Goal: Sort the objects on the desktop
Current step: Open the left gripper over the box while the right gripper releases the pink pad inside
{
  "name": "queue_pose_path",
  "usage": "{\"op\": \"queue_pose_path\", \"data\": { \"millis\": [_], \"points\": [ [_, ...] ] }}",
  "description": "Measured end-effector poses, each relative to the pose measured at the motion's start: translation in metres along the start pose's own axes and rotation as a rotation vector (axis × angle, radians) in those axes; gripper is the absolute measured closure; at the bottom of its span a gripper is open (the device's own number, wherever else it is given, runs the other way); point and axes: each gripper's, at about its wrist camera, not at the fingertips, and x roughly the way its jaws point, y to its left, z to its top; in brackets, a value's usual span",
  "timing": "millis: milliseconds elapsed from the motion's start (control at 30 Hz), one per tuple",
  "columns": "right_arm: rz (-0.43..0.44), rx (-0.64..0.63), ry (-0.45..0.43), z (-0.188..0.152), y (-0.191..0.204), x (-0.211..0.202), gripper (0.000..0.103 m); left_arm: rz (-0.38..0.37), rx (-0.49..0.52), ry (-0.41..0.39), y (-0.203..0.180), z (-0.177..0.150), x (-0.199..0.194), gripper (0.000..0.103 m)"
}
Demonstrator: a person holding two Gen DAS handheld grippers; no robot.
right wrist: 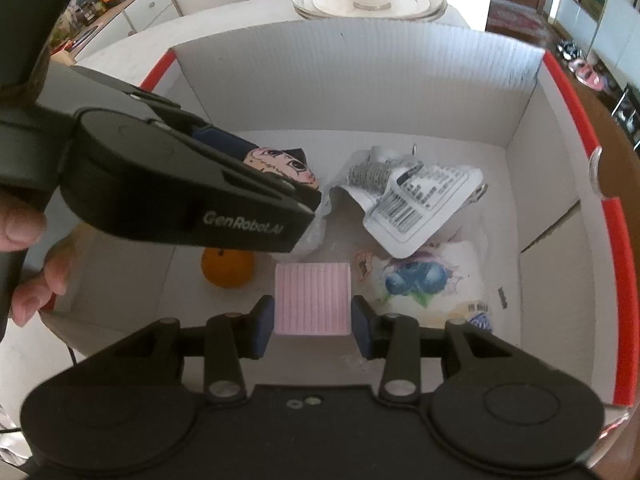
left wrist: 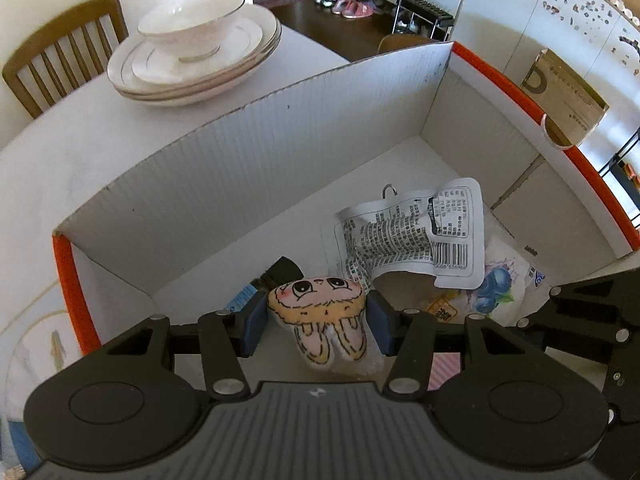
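Over the white cardboard box (right wrist: 360,80), the left gripper (left wrist: 316,320) is pinching a small plush doll (left wrist: 320,308) between its jaws, while the right gripper (right wrist: 312,320) is clamping a pink ribbed pad (right wrist: 313,298) — both hanging above the box floor, where an orange (right wrist: 228,272), a blueberry packet (right wrist: 432,280) and a silver sachet (right wrist: 416,204) are lying.

Box (right wrist: 360,76): white corrugated cardboard, matt, ribbed walls. Plush toy (left wrist: 318,312): soft cloth with printed face; pink pad (right wrist: 313,298): ribbed, matt. Snack packet (left wrist: 416,232): glossy crinkled foil-plastic; bowl (left wrist: 192,24) and plates (left wrist: 192,76): glazed ceramic; chair (left wrist: 60,52): wood.
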Motion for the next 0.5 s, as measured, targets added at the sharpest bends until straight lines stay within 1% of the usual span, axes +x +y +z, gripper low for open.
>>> {"op": "queue_pose_path", "data": {
  "millis": [67, 100, 133, 167, 200, 233, 333, 433, 500],
  "points": [
    [-0.001, 0.003, 0.003, -0.001, -0.001, -0.001, 0.061, -0.012, -0.019, 0.01, 0.003, 0.0, 0.002, 0.05],
    [0.001, 0.004, 0.003, -0.001, -0.002, -0.002, 0.058, -0.019, -0.025, 0.013, 0.004, 0.0, 0.002, 0.05],
    [0.005, 0.006, 0.0, -0.001, -0.002, -0.003, 0.05, -0.023, -0.027, 0.012, 0.005, 0.0, 0.002, 0.049],
    [0.01, 0.008, -0.007, -0.002, -0.003, -0.005, 0.044, -0.018, -0.024, 0.008, 0.004, -0.001, 0.002, 0.045],
    [0.015, 0.009, -0.017, -0.003, -0.003, -0.008, 0.034, -0.012, -0.02, 0.001, 0.004, -0.002, 0.001, 0.039],
    [0.018, 0.008, -0.028, -0.004, -0.003, -0.011, 0.031, -0.012, -0.016, -0.006, 0.004, -0.002, -0.001, 0.039],
    [0.02, 0.008, -0.045, -0.007, -0.004, -0.018, 0.03, -0.014, -0.005, -0.024, 0.001, -0.005, -0.006, 0.036],
    [0.038, 0.021, -0.059, -0.009, -0.009, -0.027, 0.025, -0.022, -0.002, -0.046, 0.001, -0.007, -0.012, 0.035],
    [0.045, 0.011, -0.075, -0.01, -0.009, -0.035, 0.024, -0.031, -0.001, -0.066, 0.001, -0.009, -0.018, 0.035]
  ]
}}
